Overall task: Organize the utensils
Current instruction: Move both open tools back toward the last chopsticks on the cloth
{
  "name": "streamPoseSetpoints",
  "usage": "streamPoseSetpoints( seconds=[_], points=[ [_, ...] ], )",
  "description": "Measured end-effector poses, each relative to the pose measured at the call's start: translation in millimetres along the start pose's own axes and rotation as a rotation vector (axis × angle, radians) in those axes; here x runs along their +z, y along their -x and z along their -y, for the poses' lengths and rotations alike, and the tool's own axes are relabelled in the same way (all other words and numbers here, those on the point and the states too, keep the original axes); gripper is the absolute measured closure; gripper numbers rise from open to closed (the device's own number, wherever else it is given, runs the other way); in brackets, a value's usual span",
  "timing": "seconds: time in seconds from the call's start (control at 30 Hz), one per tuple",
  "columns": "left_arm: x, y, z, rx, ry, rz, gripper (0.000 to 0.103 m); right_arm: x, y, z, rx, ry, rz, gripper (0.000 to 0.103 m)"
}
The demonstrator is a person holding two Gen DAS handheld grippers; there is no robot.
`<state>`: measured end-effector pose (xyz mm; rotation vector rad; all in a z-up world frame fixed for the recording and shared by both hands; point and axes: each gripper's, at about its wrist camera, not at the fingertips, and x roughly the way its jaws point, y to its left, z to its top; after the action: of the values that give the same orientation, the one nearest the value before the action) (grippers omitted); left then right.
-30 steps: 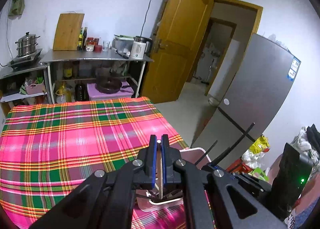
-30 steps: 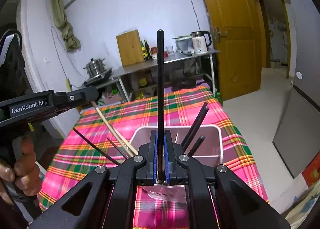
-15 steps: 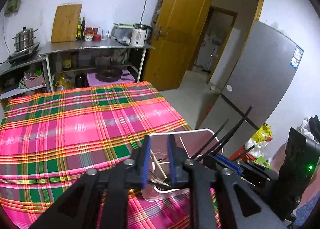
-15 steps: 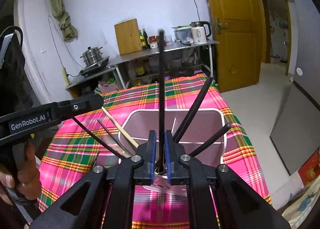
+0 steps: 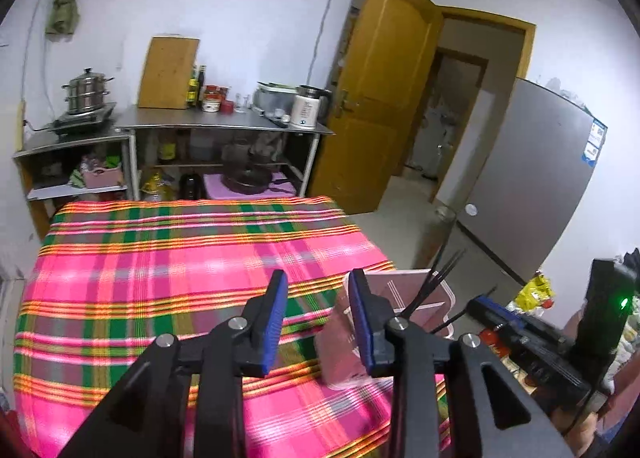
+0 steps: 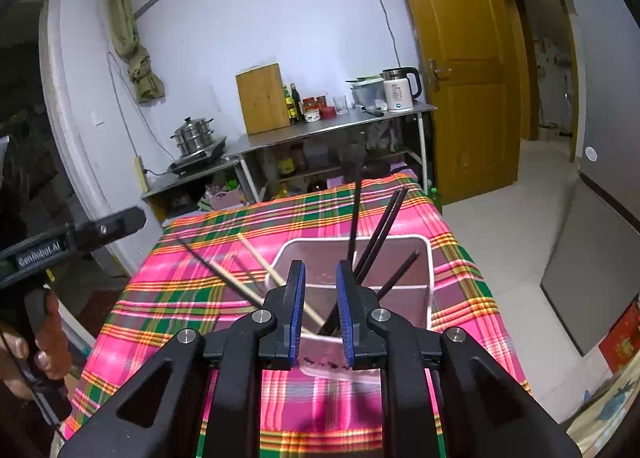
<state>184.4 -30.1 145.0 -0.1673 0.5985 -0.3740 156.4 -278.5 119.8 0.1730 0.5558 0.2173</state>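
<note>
Pink plastic bin (image 6: 430,270) is sitting near the plaid tablecloth's (image 5: 160,258) edge, black chopsticks (image 6: 380,234) and a wooden chopstick (image 6: 256,254) leaning inside it. Just before it, the right gripper (image 6: 320,270) has been opening its jaws, gripping nothing. Beside the bin, the left gripper (image 5: 318,282) is likewise parting, empty.

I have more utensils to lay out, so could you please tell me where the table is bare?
Bare: the plaid tablecloth left of and beyond the pink bin, up to the steel shelf. Crowded: the bin's corner, with chopsticks and both open grippers.
</note>
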Motion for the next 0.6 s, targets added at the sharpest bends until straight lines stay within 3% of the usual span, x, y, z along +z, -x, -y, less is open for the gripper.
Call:
streamPoseSetpoints(
  seconds=[0.3, 0.6],
  points=[
    [-44.8, 23.5, -41.7, 0.084, 0.058, -0.030, 0.070, -19.7, 9.4, -21.0, 0.058, 0.028, -0.019, 0.087],
    [-100.2, 10.5, -76.3, 0.167, 0.111, -0.129, 0.070, -55.1, -6.9, -49.1, 0.116, 0.067, -0.117, 0.087]
  ],
)
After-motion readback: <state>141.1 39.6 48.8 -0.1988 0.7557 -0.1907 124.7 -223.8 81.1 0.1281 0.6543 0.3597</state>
